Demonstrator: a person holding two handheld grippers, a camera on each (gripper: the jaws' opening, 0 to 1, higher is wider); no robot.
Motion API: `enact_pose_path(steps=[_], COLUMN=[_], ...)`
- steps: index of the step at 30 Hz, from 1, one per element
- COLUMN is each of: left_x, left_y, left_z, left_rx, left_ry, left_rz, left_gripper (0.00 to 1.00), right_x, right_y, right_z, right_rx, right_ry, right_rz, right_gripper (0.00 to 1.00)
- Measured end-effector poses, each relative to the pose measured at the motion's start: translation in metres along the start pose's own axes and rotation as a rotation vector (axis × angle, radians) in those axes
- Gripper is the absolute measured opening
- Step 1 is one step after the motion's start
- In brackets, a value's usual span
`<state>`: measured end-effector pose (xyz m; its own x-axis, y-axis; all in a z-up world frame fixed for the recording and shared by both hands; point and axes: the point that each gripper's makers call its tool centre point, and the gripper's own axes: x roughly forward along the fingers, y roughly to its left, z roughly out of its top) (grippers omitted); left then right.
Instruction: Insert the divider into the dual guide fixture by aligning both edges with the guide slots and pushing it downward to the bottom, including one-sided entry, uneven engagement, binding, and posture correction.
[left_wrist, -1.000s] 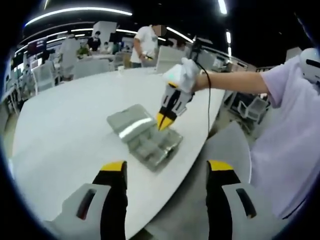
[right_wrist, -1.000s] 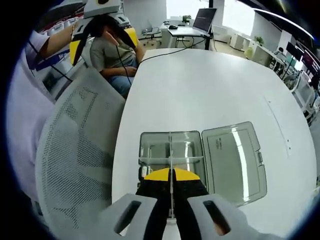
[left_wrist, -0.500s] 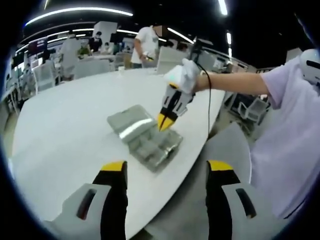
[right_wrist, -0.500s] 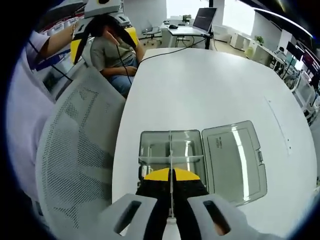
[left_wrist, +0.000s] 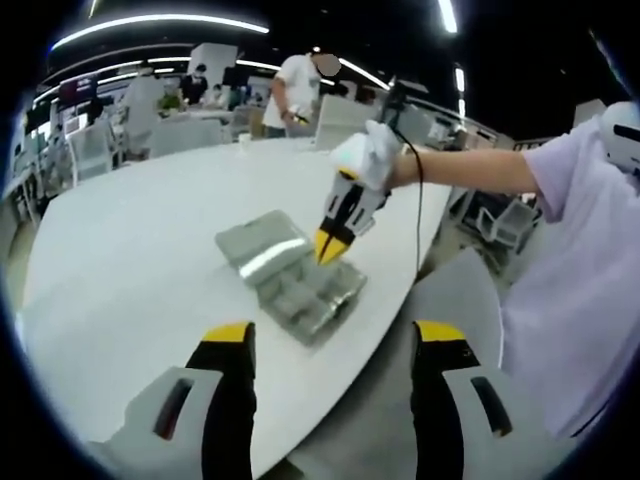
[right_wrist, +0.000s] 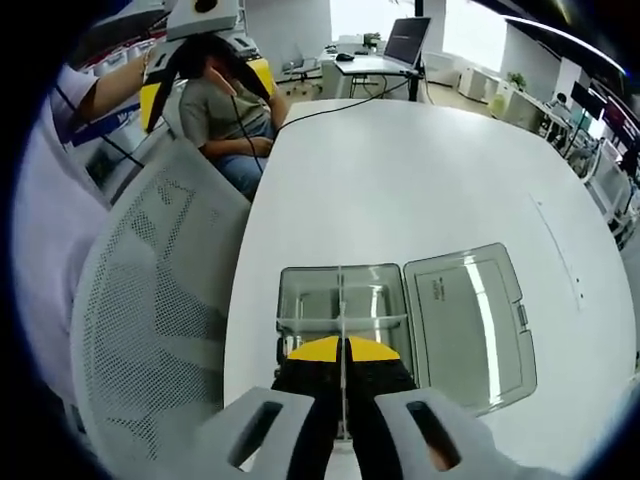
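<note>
A clear plastic box with inner guide slots lies on the white table, its lid swung open to the right. A thin clear divider stands on edge over the box's middle, running away from my right gripper, which is shut on its near end. In the left gripper view the same box sits near the table's edge and the right gripper comes down onto it from above. My left gripper hangs open well short of the box, with nothing between its fingers.
A grey mesh chair stands against the table's near edge. A seated person is beyond it and a laptop lies at the far end. Other people and chairs stand past the table.
Nothing has clearly moved; the right gripper view has shifted very slightly, with the box a touch lower in it.
</note>
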<state>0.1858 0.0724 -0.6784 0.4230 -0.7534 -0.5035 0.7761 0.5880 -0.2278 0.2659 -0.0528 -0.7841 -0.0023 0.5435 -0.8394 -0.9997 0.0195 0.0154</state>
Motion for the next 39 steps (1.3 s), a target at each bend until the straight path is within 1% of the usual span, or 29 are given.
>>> enact_pose_path(steps=[14,22,25,31,39], left_x=[0.0017,0.0037,0.0045,0.0047,0.0052], left_y=[-0.0009,0.0008,0.0010,0.0016,0.0018], left_z=[-0.0041,-0.0055,-0.0064,-0.0059,-0.0068], left_rx=[-0.022,-0.037,-0.041,-0.042,-0.043], left_ry=[-0.006,-0.012,-0.010,-0.006,-0.001], left_rz=[-0.003,-0.002,-0.006,-0.005,-0.005], left_gripper=[0.60,0.59,0.59,0.59,0.59], right_x=[-0.0007,-0.0045,-0.0073,-0.0040,-0.0023], right_y=[0.0010,-0.0003,0.0014,0.0025,0.0016], right_z=[0.0022,0.0055,0.0083,0.0024,0.0027], right_rx=[0.001,0.020,0.034,0.022,0.026], right_ry=[-0.029,-0.064,-0.083,-0.055,-0.056], right_rz=[0.000,-0.013,0.001,0.005,0.003], right_gripper=[0.00,0.00,0.00,0.00,0.00])
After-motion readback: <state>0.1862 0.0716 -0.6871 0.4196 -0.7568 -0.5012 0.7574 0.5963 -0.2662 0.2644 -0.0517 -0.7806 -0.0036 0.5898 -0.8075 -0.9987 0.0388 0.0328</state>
